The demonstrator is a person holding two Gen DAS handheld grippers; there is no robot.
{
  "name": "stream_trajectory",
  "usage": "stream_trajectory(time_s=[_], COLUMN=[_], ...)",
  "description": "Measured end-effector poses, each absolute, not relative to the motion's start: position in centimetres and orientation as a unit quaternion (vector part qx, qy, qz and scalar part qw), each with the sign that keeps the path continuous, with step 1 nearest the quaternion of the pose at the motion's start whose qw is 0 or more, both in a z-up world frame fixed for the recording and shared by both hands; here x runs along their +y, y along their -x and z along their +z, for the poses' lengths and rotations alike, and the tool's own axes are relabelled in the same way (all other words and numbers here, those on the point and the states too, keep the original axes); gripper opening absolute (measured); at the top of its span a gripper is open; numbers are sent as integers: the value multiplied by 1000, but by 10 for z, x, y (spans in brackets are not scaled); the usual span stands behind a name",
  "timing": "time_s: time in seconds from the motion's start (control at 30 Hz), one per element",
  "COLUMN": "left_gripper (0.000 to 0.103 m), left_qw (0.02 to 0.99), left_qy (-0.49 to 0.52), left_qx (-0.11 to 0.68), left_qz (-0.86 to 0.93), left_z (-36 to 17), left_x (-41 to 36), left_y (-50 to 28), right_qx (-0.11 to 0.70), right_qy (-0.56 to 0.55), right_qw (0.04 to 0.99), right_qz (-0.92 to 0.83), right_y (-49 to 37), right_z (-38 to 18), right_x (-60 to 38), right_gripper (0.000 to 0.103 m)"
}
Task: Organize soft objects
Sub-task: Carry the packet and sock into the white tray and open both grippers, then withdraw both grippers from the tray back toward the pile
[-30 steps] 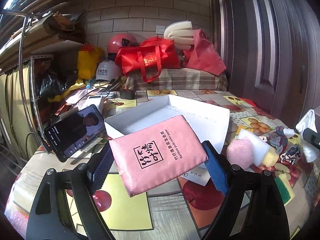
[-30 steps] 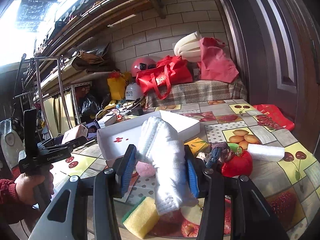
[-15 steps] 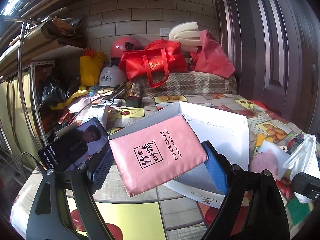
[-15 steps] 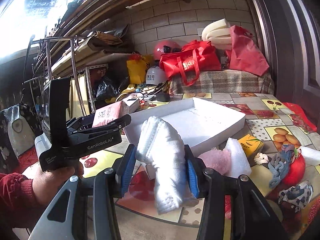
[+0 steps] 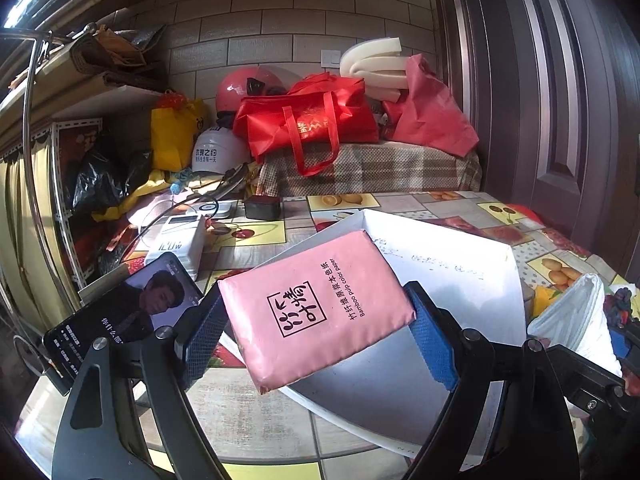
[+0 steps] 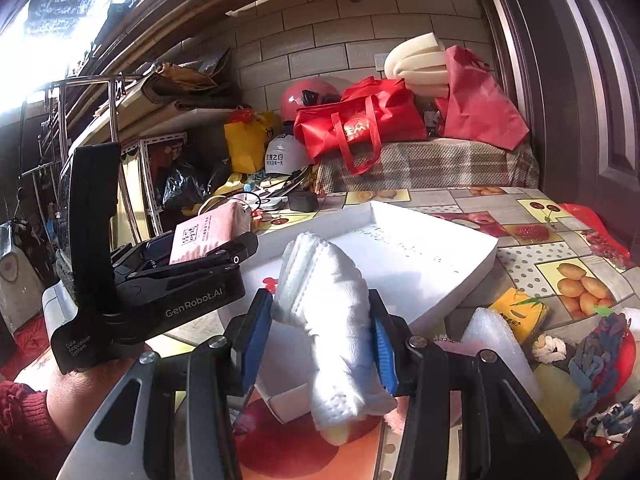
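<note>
While both grippers carry loads above the near edge of the white box (image 5: 460, 272), the left gripper (image 5: 316, 326) clamps the pink tissue pack (image 5: 316, 304), its long axis running across between the pads and tilted upward. The right gripper (image 6: 320, 326) squeezes a rolled white towel (image 6: 336, 320), hanging lengthwise. Judging by position, the box's open interior lies straight ahead and just below both, with neither load clearly nearer
</note>
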State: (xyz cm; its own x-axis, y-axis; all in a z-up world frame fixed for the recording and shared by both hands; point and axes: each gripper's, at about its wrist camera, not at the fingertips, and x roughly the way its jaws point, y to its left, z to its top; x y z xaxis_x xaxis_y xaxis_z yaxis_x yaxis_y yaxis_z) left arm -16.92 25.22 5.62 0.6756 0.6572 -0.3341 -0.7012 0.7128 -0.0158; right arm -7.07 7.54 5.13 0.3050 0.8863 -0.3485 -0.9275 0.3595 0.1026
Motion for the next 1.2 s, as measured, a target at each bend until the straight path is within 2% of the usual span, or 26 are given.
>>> stream_trajectory(time_s=[0.23,0.47,0.6,0.67,0.7,0.73,0.8,0.87,1.2], left_gripper=[86,87,87,87,88,90,98,99,99], left_qw=[911,911,906,902,898,894,889,887,887], left_qy=[85,56,79,87,89,92,99,102,96], left_qx=[173,193,209,210,211,212,215,214,207], left_qz=[364,360,360,368,375,384,393,397,402], left_z=[55,54,52,52,51,51,49,49,49], left_x=[267,268,280,283,285,286,289,290,288], left_y=[153,130,125,127,126,127,127,128,131], right_qx=[182,189,212,228,233,235,238,242,228], right_qy=[61,70,81,82,80,76,68,62,58], right_qw=[822,834,836,832,832,833,833,839,840], right_qz=[536,514,500,499,498,495,495,484,488], right_y=[51,37,26,21,19,17,15,13,15], right_z=[53,53,50,48,47,47,46,46,51], right_x=[102,122,135,138,138,136,133,132,130], right_gripper=[47,48,50,55,65,80,92,103,103])
